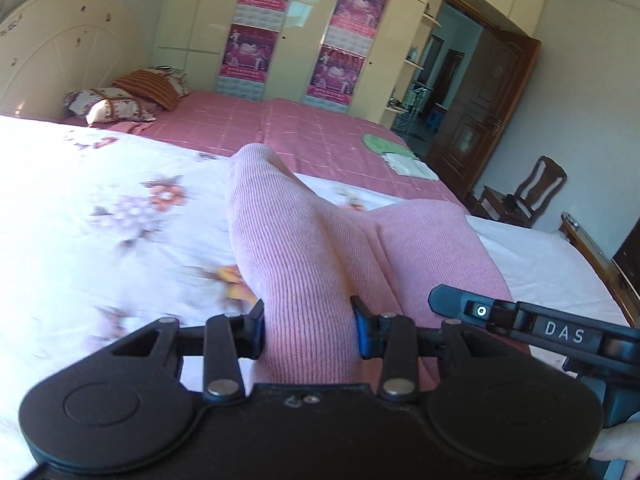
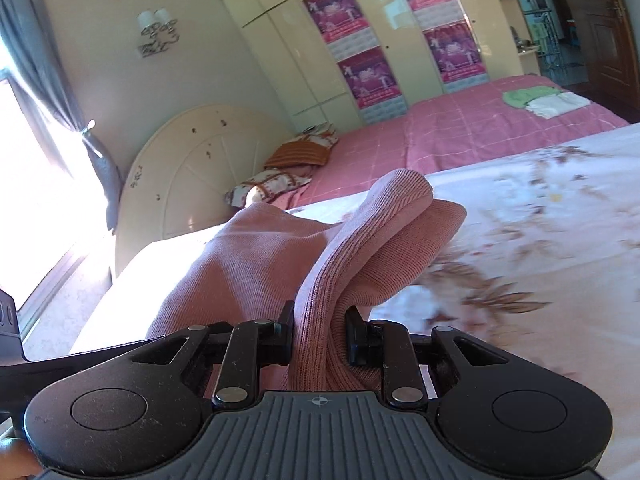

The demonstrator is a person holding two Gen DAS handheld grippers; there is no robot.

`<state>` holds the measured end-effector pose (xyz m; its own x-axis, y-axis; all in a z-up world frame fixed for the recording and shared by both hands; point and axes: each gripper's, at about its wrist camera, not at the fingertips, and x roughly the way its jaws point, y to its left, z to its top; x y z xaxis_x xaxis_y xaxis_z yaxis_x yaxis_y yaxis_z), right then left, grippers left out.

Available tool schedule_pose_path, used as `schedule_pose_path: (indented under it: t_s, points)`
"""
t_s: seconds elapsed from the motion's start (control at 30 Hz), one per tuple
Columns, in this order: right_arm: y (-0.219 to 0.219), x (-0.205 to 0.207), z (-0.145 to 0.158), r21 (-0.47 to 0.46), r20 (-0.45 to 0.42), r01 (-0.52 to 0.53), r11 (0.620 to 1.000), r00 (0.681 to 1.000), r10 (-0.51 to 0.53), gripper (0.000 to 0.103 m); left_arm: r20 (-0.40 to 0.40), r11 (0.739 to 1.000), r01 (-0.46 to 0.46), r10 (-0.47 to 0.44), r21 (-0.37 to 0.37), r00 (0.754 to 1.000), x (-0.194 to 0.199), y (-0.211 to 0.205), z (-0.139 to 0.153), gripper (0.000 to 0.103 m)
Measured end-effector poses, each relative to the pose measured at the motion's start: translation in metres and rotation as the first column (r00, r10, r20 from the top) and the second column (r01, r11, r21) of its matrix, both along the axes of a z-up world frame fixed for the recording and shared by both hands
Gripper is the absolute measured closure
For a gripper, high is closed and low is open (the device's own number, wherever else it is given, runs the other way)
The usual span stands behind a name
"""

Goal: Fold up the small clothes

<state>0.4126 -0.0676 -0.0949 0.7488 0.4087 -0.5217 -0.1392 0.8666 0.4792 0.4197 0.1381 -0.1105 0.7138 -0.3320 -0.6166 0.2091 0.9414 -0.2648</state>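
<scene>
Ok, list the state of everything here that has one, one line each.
Left gripper: shut on the pink garment.
Right gripper: shut on the pink garment.
Pink garment: lifted at the gripped edge, bunched, trailing onto the floral sheet.
Green cloth: folded, lying on the pink bedspread.
White cloth: folded beside it.
Door: open.

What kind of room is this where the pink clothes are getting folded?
A bedroom, most likely in a home. There is a big bed with pillows against a cream headboard, and a tall wardrobe along the wall. Both grippers hold a pink garment over a flowery quilt.
</scene>
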Motion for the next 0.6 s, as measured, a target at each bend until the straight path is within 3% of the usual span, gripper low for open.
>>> schedule_pose_path:
  t_s: [0.3,0.47,0.6]
  points:
    - [0.101,0.052,-0.046,-0.036,-0.040,-0.030,0.999,0.999,0.028,0.080,-0.015,0.999,-0.050,0.050,-0.001,0.999,0.038,0.100,-0.030,0.065]
    - [0.104,0.068,-0.082,-0.076,-0.123,-0.016,0.997,0.992,0.007,0.080,-0.098,0.997,-0.066,0.069,0.026,0.993,0.053,0.131,-0.073,0.062]
    - [0.092,0.069,-0.107,-0.077,-0.179,0.008,0.997,0.984,-0.021,0.079,-0.075,0.998,-0.056,0.057,0.014,0.996,0.049,0.137,-0.084,0.056]
